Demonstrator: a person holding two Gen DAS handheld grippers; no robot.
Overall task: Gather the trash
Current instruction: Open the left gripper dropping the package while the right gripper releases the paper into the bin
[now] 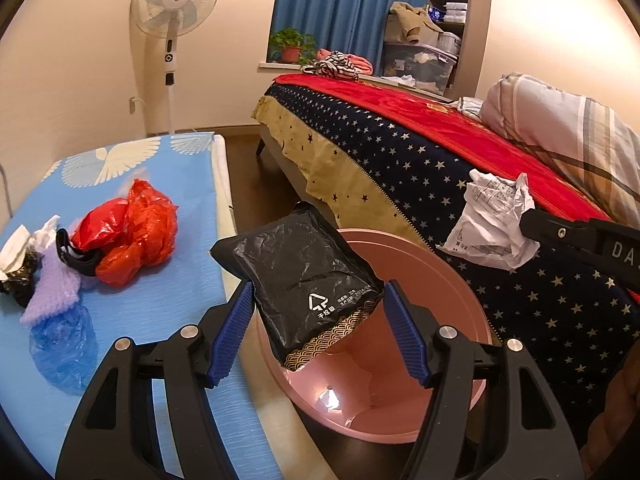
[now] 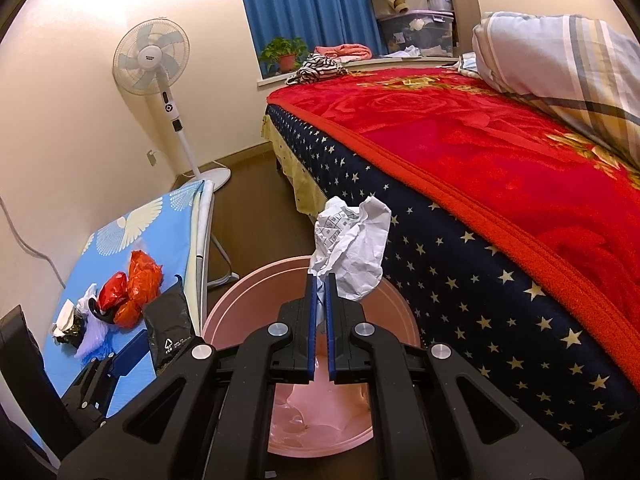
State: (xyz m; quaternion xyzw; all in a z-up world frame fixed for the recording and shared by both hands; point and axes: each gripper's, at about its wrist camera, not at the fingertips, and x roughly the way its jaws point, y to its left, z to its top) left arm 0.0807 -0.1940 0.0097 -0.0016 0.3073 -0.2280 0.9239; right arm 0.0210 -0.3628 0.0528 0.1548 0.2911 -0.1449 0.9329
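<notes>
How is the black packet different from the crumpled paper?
The black packet is dark, flat and glossy; the crumpled paper is white, printed and scrunched into a ball. The left gripper holds the packet with its jaws set wide, while the right gripper pinches the paper with its jaws almost together. Both are held up over the pink bin.

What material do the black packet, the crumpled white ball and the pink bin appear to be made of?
Black packet: probably thin plastic film, glossy, with fine wrinkles that catch the light. Crumpled white ball: paper, matte, with sharp creases and printed lines. Pink bin: probably hard moulded plastic, smooth, with a slight sheen inside.
</notes>
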